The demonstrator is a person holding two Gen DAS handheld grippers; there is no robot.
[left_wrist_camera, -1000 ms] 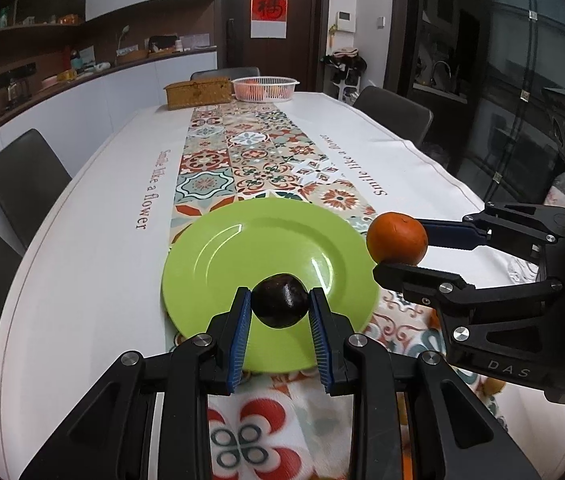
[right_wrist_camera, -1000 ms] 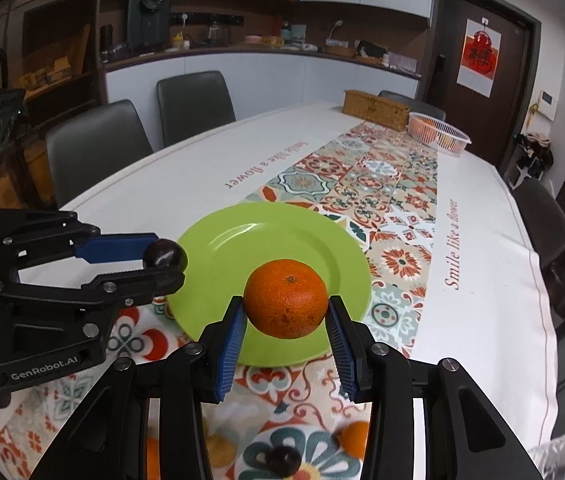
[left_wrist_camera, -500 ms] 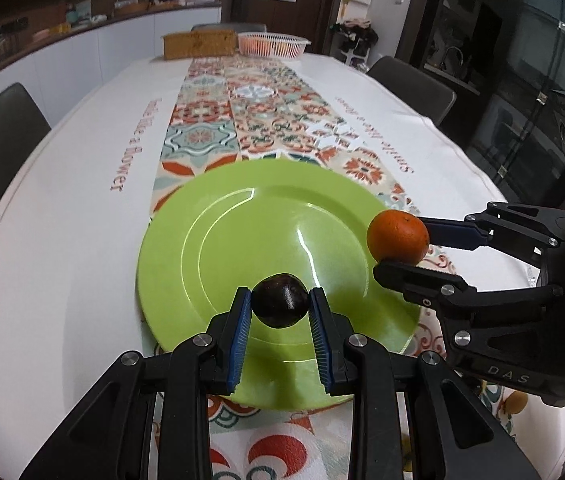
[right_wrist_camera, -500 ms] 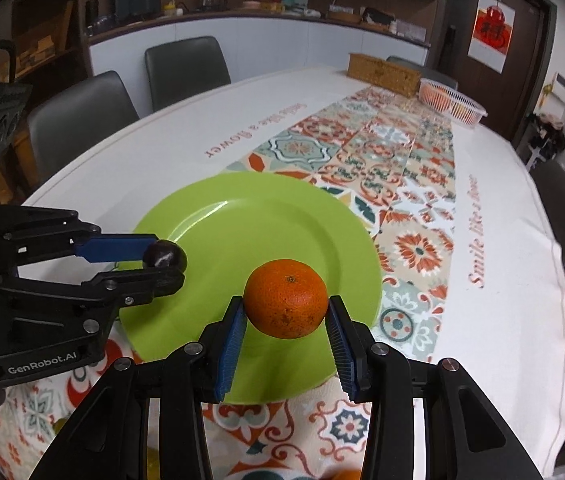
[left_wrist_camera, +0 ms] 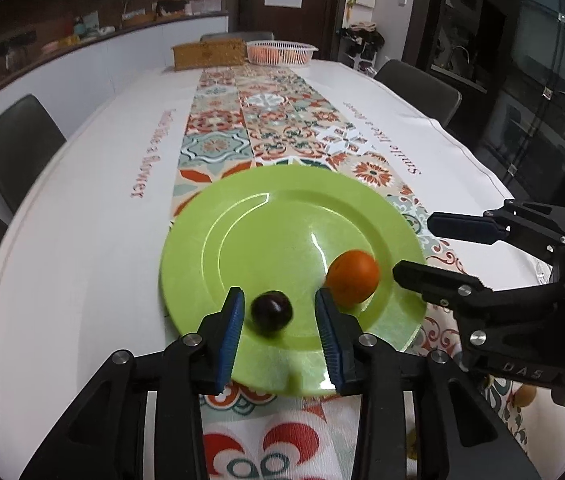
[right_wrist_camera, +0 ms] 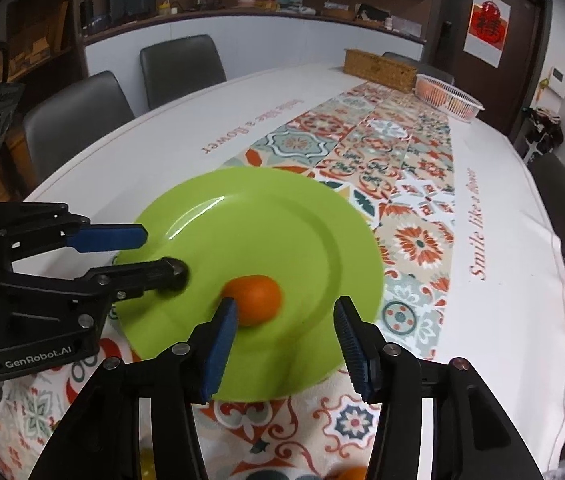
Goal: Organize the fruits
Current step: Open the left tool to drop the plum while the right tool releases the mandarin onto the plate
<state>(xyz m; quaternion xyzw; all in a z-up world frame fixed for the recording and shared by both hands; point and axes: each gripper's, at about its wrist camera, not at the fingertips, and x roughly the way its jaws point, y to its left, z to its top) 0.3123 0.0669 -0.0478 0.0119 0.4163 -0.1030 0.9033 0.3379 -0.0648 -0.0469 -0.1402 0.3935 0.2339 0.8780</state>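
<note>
The counter (left_wrist_camera: 82,216), under a white cloth with a patterned tile runner, carries a lime-green plate (left_wrist_camera: 266,216) at its near end, and both fruits now lie on the plate's near half. The left hand-held gripper (left_wrist_camera: 278,316) has just been opening: its blue pads stand clear on either side of a dark round fruit, perhaps a plum (left_wrist_camera: 271,309), which sits between them, untouched. The right hand-held gripper (right_wrist_camera: 286,320) has likewise just been opening; the orange (right_wrist_camera: 256,294) rests just ahead of its left pad, off-centre, with a wide gap to the other pad. Both fruits are near-round, so no axis matters. Each lies straight ahead of its own gripper, so pulling straight back should clear them without a nudge.
</note>
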